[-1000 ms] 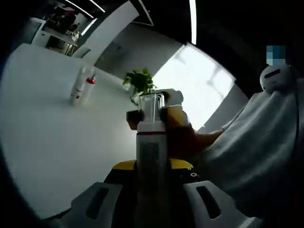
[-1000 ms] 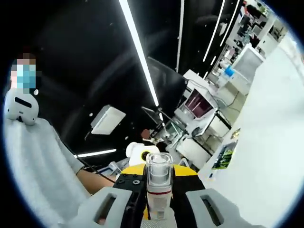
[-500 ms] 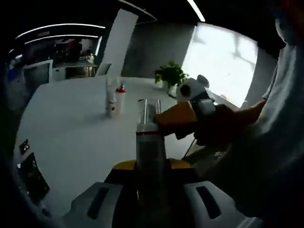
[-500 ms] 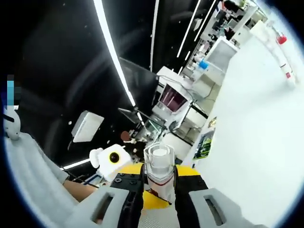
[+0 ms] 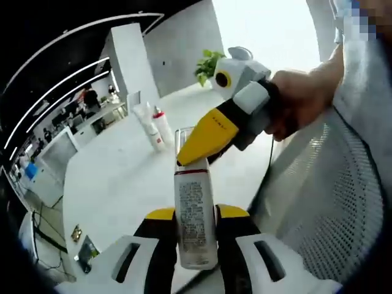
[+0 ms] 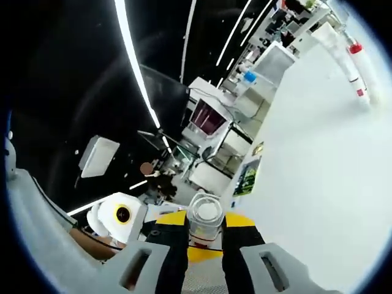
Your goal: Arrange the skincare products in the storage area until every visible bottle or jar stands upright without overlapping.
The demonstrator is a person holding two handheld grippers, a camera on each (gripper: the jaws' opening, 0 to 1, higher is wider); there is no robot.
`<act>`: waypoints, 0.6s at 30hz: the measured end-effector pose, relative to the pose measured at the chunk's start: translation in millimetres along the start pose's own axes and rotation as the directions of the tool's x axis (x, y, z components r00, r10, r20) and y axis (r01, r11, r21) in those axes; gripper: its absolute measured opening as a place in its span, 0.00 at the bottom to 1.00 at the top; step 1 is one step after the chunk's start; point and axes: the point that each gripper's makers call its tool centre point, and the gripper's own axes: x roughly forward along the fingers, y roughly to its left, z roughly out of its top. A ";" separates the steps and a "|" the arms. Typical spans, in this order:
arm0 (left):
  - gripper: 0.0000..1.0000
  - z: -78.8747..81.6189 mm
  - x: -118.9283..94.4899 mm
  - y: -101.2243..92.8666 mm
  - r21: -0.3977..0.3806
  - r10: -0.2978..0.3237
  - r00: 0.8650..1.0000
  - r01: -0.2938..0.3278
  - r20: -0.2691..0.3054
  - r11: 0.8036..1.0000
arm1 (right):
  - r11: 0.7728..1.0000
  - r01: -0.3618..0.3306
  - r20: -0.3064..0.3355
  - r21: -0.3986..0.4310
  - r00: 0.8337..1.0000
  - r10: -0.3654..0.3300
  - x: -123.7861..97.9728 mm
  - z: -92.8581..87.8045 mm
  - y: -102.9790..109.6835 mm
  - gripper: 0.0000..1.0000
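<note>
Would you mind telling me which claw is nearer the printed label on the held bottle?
Left. The left claw grips the bottle at its label; the right claw grips the clear cap end, beyond the label.

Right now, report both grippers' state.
Left gripper: shut on the white bottle.
Right gripper: shut on the same bottle's clear cap.
</note>
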 end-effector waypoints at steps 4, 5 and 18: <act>0.22 -0.6 2.0 0.4 0.032 0.006 1.000 -0.006 0.000 0.999 | 1.000 0.009 -0.003 -0.023 1.000 -0.009 -0.3 -0.1 -0.7 0.13; 0.22 -1.3 2.5 1.5 0.043 0.016 1.000 -0.016 -0.006 0.999 | 1.000 0.011 -0.004 -0.029 1.000 -0.011 0.0 -0.2 -0.7 0.13; 0.23 -16.9 4.5 13.4 0.020 0.046 0.996 -0.045 -0.077 0.999 | 0.988 0.053 0.019 -0.148 0.999 -0.051 -3.5 8.3 -0.7 0.12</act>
